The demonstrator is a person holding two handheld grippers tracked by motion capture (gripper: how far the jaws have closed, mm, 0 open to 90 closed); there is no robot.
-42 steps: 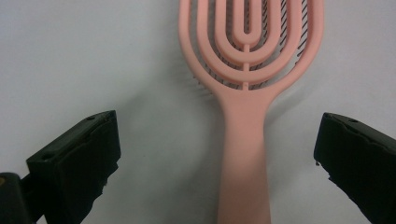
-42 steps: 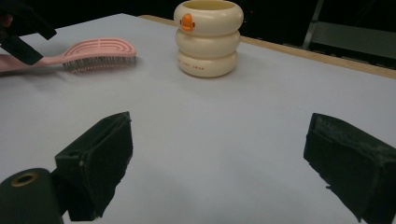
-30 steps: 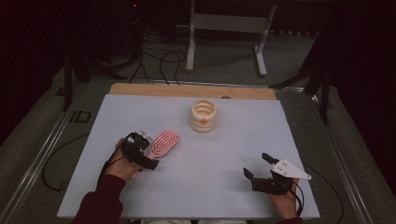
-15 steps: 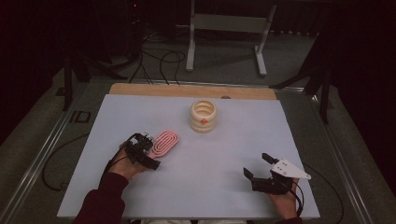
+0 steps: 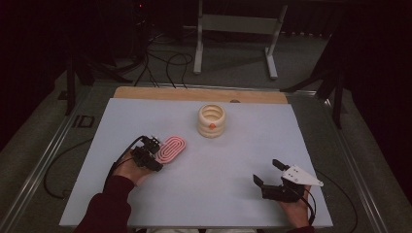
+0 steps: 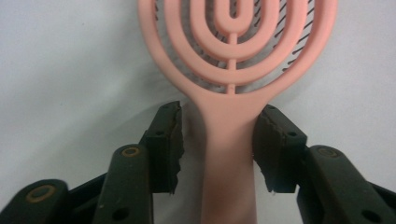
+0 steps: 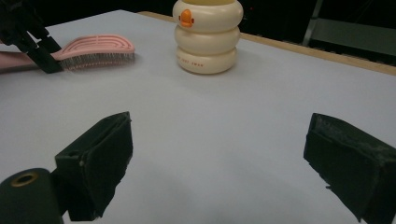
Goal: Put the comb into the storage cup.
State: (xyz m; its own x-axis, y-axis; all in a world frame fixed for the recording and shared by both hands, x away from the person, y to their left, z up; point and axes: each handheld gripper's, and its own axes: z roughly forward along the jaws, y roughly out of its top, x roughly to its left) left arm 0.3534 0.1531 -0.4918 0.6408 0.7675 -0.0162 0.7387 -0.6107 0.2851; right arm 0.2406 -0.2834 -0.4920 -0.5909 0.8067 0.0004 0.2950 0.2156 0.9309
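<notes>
A pink oval hairbrush lies bristles down on the white table top, left of the middle. My left gripper is at its handle end. In the left gripper view the handle runs between the two pads. The jaws have just been closing. The right pad is at the handle's edge, while a narrow gap remains at the left pad. My right gripper rests near the front right, open, with bare table between its pads. The right gripper view also shows the brush.
A cream ringed cup with an orange mark stands upright toward the back middle, and is visible from the right gripper too. A wooden strip edges the table's far side. Cables and a metal stand are on the floor beyond.
The left gripper's jaws have narrowed around the brush handle, and the hand has shifted slightly. The brush, the cup and the right gripper have stayed put.
</notes>
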